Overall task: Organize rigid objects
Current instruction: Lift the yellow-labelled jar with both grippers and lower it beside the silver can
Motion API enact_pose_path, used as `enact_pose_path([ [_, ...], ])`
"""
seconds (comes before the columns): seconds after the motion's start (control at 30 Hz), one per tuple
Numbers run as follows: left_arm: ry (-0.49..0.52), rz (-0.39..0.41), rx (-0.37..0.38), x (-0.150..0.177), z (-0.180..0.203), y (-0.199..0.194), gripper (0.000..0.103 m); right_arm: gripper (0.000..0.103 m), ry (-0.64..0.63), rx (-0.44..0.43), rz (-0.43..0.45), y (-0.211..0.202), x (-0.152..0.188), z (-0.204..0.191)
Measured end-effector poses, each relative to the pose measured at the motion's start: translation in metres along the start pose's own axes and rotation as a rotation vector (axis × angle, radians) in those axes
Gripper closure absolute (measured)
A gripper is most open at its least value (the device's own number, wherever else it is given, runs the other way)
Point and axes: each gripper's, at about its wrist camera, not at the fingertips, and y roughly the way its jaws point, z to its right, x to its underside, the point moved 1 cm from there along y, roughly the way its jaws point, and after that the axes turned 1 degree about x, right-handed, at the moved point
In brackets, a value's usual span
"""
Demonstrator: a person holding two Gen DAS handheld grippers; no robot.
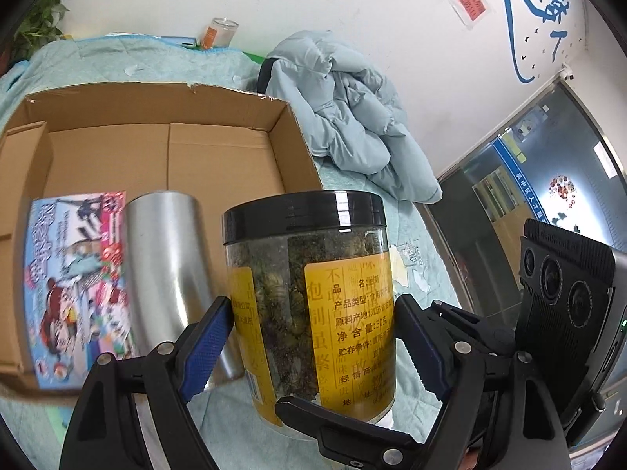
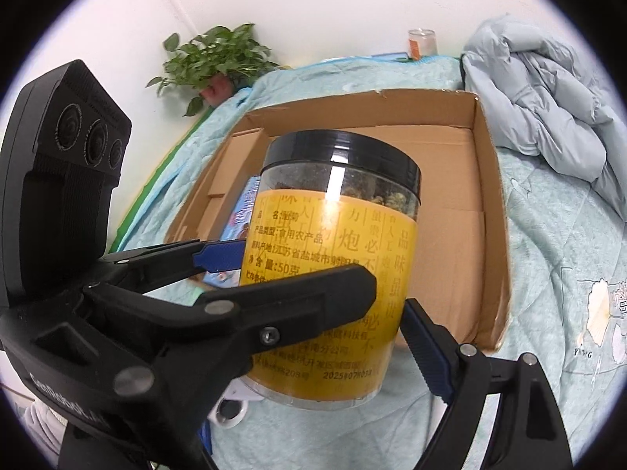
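Left wrist view, clear jar (image 1: 309,297), black lid, yellow label, dried flowers inside, clamped by both grippers' blue pads (image 1: 213,337).

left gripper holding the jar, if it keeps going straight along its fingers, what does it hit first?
Likely the cardboard box: its right wall or floor lies beyond the jar that the left gripper holds. Depth is unclear.

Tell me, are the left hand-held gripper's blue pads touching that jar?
Touching. In the left wrist view the left hand-held gripper has a blue pad pressed against each side of the jar.
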Motion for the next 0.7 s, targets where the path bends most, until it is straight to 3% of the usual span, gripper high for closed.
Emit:
enact_pose_path([
  [0.43,-0.048,-0.121,-0.057,-0.008,-0.021,0.072,0.021,0.018,0.046,-0.008,-0.082,0.043,0.006,0.039],
  [0.6,-0.005,-0.138,-0.129,-0.007,-0.016,0.074,0.025,0.018,0.042,0.017,-0.104,0.053,0.007,0.037],
  [0.7,0.003,-0.109,-0.17,-0.007,-0.016,0.058,0.025,0.018,0.072,0.022,-0.114,0.058,0.008,0.042],
])
